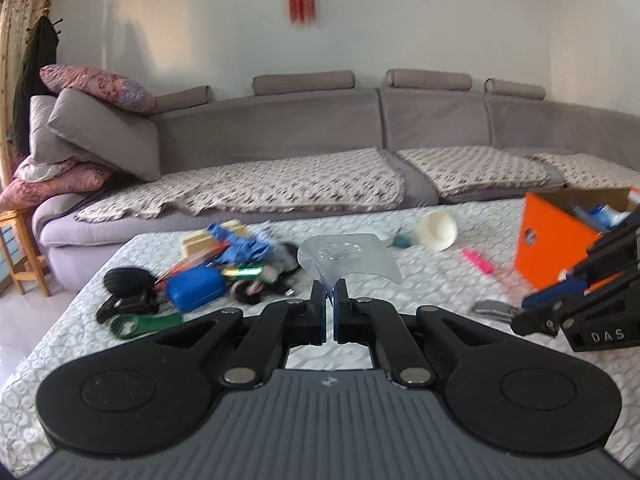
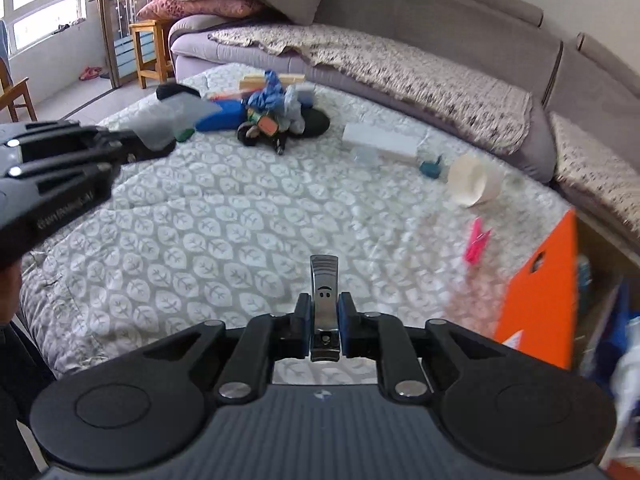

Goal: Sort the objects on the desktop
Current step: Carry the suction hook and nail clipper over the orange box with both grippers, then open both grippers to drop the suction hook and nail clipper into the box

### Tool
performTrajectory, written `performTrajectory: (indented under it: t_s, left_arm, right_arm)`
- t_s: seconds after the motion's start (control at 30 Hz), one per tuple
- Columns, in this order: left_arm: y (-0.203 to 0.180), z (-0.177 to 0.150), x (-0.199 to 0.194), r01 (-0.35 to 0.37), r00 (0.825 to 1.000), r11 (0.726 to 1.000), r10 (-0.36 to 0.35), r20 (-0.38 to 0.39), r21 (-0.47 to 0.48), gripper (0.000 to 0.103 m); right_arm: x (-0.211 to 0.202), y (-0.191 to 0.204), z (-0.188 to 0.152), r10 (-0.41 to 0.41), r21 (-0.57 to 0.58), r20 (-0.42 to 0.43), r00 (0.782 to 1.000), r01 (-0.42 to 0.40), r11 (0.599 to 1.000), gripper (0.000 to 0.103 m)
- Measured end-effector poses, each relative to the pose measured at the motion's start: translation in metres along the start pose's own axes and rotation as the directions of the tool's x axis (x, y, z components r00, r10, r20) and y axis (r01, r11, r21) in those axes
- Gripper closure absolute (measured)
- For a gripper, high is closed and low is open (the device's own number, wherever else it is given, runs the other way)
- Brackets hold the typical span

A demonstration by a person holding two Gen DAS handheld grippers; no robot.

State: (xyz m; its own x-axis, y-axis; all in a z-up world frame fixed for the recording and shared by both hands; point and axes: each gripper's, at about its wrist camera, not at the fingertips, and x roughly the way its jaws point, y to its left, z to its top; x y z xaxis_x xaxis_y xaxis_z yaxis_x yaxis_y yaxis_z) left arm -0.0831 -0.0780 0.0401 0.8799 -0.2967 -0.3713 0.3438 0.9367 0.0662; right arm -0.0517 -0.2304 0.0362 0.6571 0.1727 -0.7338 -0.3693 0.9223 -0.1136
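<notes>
My left gripper is shut on a clear flat plastic piece and holds it above the quilted table; the piece also shows in the right wrist view. My right gripper is shut on a silver nail clipper, which also shows in the left wrist view, beside an orange box that holds several items. A pile of objects lies at the far left: a blue case, a green opener, blue cloth and black items.
A white cup lies on its side, with a pink clip near it. A white flat box and a small teal item lie toward the sofa. A wooden stool stands left.
</notes>
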Motion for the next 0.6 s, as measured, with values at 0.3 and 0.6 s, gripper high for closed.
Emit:
performTrajectory:
  t_s: [0.3, 0.6]
  left_arm:
    - [-0.104, 0.061, -0.007, 0.222, 0.968, 0.974, -0.225, 0.109, 0.044, 0.097]
    - [-0.221, 0.090, 0.041, 0.314, 0.949, 0.947, -0.313, -0.021, 0.068, 0.097]
  right_arm:
    - [-0.101, -0.086, -0.017, -0.232, 0.078, 0.054, 0.971, 0.227, 0.971, 0.091]
    - [-0.102, -0.202, -0.062, -0.300, 0.266, 0.041, 0.953, 0.279, 0.923, 0.091]
